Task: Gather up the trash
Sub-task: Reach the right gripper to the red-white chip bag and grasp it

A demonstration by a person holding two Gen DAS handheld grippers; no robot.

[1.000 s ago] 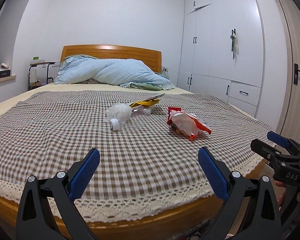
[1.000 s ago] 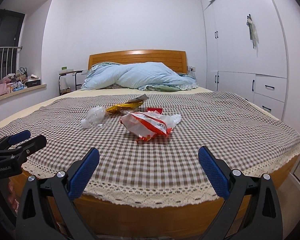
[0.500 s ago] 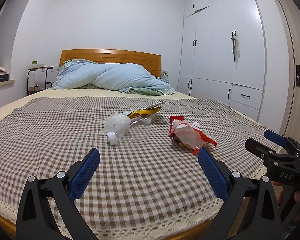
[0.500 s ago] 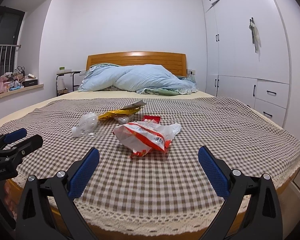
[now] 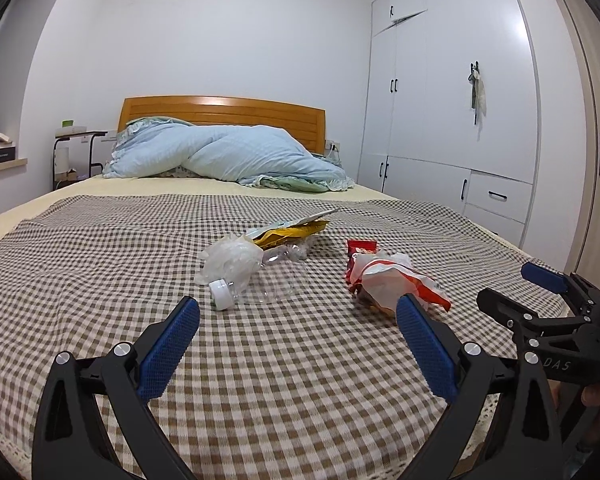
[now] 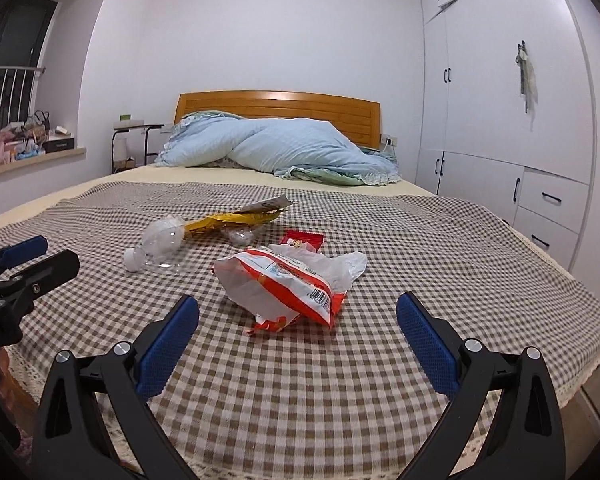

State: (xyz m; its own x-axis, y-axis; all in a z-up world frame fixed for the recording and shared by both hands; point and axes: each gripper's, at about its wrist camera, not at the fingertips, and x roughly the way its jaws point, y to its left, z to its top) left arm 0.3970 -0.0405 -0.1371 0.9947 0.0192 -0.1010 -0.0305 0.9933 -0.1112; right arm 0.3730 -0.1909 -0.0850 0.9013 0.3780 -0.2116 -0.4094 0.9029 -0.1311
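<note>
Checked bedspread (image 6: 420, 240) | red-white wrapper (image 6: 284, 280), bottle (image 5: 244, 280) | both tongs (image 5: 296, 332) (image 6: 298, 332) wide, empty

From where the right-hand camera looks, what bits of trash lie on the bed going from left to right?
Left to right in the right wrist view: white bottle cap → crushed clear plastic bottle → yellow wrapper → red-and-white snack bag. The small red packet behind the bag overlaps it, so I leave it out.

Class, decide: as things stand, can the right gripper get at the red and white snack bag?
Probably yes: the right gripper is open, the red and white snack bag lies straight ahead, nothing between them.
</note>
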